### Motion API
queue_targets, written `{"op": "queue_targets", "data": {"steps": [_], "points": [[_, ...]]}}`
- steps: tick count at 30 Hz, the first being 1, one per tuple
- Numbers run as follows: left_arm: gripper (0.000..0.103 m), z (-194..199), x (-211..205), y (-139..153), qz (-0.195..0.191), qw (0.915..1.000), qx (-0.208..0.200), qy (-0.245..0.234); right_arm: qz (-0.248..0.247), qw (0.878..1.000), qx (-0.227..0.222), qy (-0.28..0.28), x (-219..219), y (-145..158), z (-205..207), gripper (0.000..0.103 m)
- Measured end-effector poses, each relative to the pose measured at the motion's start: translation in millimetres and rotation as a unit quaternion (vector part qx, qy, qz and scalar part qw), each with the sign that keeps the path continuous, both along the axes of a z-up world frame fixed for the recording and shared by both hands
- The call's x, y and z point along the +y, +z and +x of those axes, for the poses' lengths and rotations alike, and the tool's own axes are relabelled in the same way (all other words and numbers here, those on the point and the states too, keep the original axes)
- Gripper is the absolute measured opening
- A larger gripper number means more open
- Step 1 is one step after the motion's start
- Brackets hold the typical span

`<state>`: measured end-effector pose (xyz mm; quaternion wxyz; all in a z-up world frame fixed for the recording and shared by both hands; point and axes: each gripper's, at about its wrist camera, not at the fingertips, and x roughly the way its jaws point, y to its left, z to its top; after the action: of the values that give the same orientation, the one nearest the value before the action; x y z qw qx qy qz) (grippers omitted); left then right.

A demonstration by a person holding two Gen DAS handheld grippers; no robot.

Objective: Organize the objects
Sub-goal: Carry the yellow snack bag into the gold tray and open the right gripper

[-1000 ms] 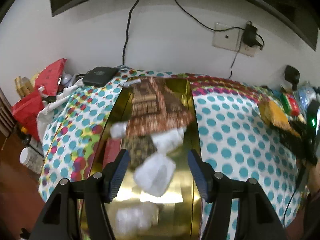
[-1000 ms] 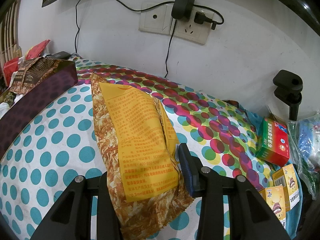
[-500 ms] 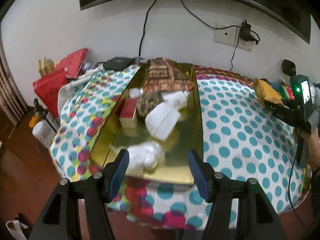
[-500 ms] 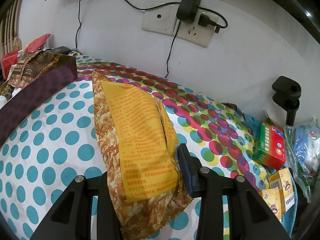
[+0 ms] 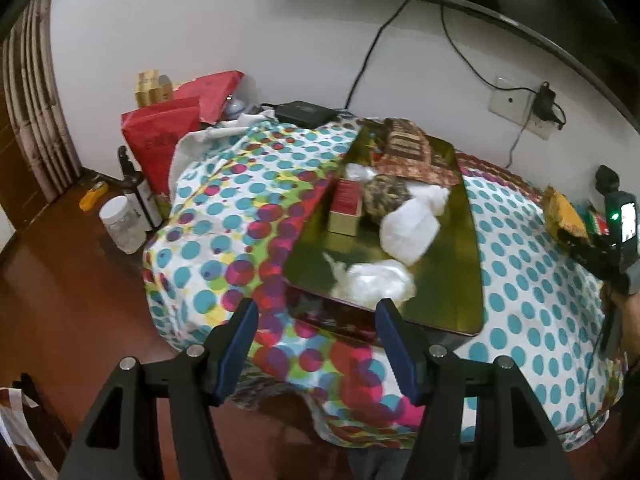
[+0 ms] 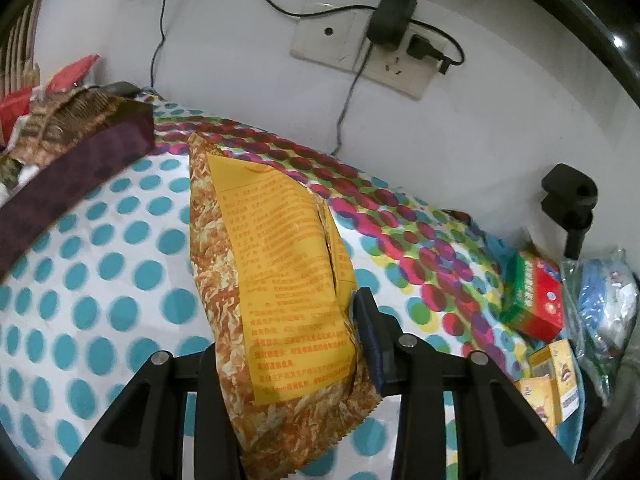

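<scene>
A yellow and orange snack packet (image 6: 280,260) stands upright between the fingers of my right gripper (image 6: 284,320). The jaws are closing and both pads press on it. The left wrist view shows the same packet (image 5: 562,210) at the table's far right. My left gripper (image 5: 316,312) is open and holds nothing; it hangs off the table's near edge, in front of the gold tray (image 5: 452,280). The tray holds white plastic bags (image 5: 408,228), a red box (image 5: 346,200), a patterned pouch (image 5: 386,196) and a brown chocolate packet (image 5: 408,152). Its dark purple side (image 6: 68,188) is left of the snack packet.
A dotted cloth (image 5: 224,216) covers the table. Red bags (image 5: 168,136) and a clear jar (image 5: 120,224) stand on the floor at the left. A red-green box (image 6: 532,304), small yellow boxes (image 6: 556,376), a plastic bag (image 6: 604,300) and a black clamp (image 6: 572,200) crowd the right end.
My left gripper has drawn back from above the tray to beyond the table's near edge, still open. The right gripper has barely moved and has squeezed the packet slightly tighter.
</scene>
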<state>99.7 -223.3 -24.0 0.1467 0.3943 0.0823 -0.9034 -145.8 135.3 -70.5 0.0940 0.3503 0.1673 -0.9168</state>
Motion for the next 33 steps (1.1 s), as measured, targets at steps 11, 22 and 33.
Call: {"op": "queue_targets", "data": {"steps": [11, 22, 33], "points": [[0.063, 1, -15, 2, 0.022, 0.9995, 0.025, 0.0, -0.02, 0.996, 0.019, 0.089, -93, 67, 52, 0.022], [0.063, 8, -39, -3, 0.048, 0.9982, 0.036, 0.012, -0.008, 0.989, 0.042, 0.139, -158, 90, 79, 0.018], [0.063, 12, -56, -11, 0.072, 0.9966, 0.033, 0.025, 0.015, 0.974, 0.078, 0.214, -238, 98, 127, 0.017]]}}
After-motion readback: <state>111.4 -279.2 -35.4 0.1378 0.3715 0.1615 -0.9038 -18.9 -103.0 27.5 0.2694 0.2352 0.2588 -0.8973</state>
